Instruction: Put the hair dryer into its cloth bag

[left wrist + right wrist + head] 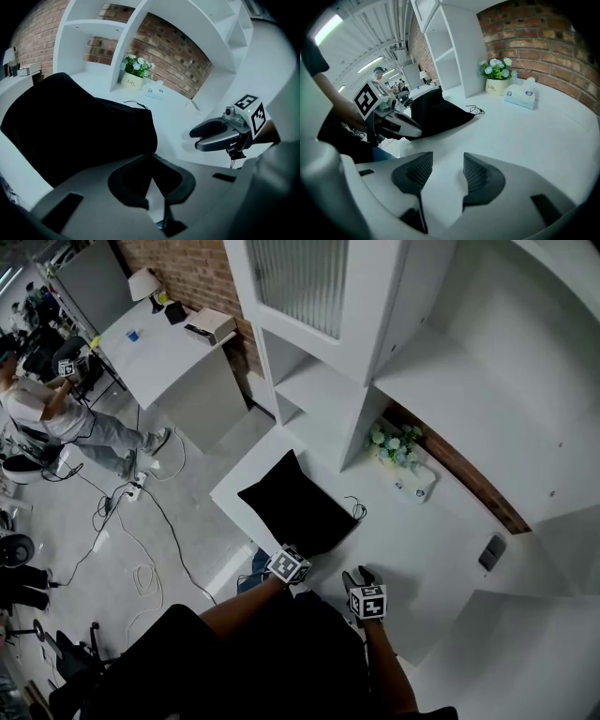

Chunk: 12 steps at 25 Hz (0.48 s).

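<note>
My left gripper point(151, 159) has its jaws pressed together, their tips right at the near edge of the black cloth bag point(298, 507). In the left gripper view the dark cloth fills the left and middle of the frame and comes down to where the pads meet. I cannot tell whether any cloth is caught between them.

My right gripper point(447, 164) has its jaws spread, with only bare white counter point(422, 540) showing between the ribbed pads. In the head view both grippers sit at the bottom centre of the frame, the right one just to the right of the left and apart from the bag.

The bag lies on the counter a little left of centre in the head view. It bulges somewhat, and what is inside is hidden. Its thin drawstring cord point(476, 111) trails from its far right corner.

Beyond the bag, towards the brick wall, a pot of white flowers point(497, 86) stands beside a tissue box point(520, 96). White shelves point(319, 381) rise behind the bag. A person point(47, 413) stands on the floor in the upper left of the head view.
</note>
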### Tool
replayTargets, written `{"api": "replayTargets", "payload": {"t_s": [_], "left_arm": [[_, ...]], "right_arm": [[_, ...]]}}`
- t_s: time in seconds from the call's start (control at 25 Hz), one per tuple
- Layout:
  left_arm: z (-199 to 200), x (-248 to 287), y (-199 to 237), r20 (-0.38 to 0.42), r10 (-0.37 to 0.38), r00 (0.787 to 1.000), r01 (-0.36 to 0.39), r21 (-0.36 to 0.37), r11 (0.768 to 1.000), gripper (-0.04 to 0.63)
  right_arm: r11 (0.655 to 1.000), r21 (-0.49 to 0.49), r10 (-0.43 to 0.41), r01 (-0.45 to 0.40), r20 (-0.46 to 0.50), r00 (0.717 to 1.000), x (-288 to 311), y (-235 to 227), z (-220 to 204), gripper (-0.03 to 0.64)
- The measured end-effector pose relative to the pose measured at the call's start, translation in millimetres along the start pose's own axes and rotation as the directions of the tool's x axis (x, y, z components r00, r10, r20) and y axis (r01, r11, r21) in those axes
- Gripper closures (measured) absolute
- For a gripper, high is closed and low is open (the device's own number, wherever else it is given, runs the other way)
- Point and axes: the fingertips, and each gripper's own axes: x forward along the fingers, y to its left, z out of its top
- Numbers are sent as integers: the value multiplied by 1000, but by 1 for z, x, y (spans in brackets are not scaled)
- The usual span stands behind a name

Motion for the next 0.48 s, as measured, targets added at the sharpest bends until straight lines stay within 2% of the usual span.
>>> {"api": "replayTargets", "payload": {"t_s": [0.16,0.32,0.48], "left_arm": [[-7,4,-4,-12,19,1000,-18,43,999,569],[-8,4,-4,11,33,999,-34,40,999,569],[-2,-1,-10,60,25,998,-30,79,996,568]], "right_arm": [[1000,9,-11,11,1,1000,-7,-4,-13,397],[1000,13,-7,7,8,1000,-12,-1,-20,399],[999,27,37,-41,117,992,-20,11,-9,396]]}}
